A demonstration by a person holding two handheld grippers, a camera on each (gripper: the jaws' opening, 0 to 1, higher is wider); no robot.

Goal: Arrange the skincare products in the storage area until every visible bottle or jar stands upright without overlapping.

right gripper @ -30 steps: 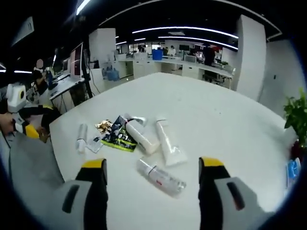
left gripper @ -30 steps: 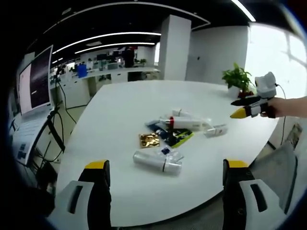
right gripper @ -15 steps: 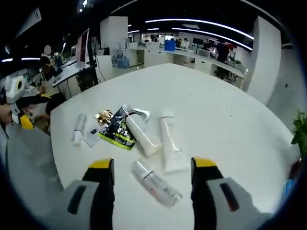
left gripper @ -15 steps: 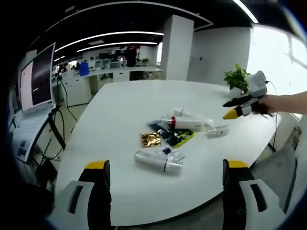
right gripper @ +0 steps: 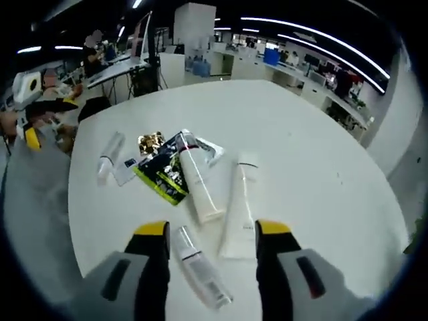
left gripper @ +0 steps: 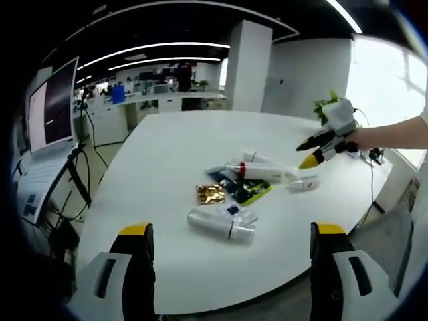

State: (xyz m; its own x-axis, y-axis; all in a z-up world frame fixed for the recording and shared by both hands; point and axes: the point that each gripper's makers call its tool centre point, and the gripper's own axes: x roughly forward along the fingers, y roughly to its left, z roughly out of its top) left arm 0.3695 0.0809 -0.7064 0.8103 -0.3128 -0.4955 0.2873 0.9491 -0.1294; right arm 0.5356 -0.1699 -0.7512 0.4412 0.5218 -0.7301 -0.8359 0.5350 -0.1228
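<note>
On the white table [right gripper: 314, 167], the products are seen lying flat: two white tubes [right gripper: 200, 187] side by side, a clear bottle [right gripper: 197, 267] between the right gripper [right gripper: 208, 241]'s wide-spread jaws, a dark sachet [right gripper: 164, 175] beside the tubes. The left gripper [left gripper: 227, 234] is held wide open, short of a capped bottle [left gripper: 217, 224].

The right gripper [left gripper: 309, 152] has moved in over the tabletop [left gripper: 167, 154] toward the pile of skincare products, now hanging just above the clear bottle [left gripper: 302, 182] at its near end (it was out past the edge a second ago). In the right gripper view its fingers [right gripper: 152, 234] have narrowed and now bracket that clear bottle [right gripper: 197, 267].
</note>
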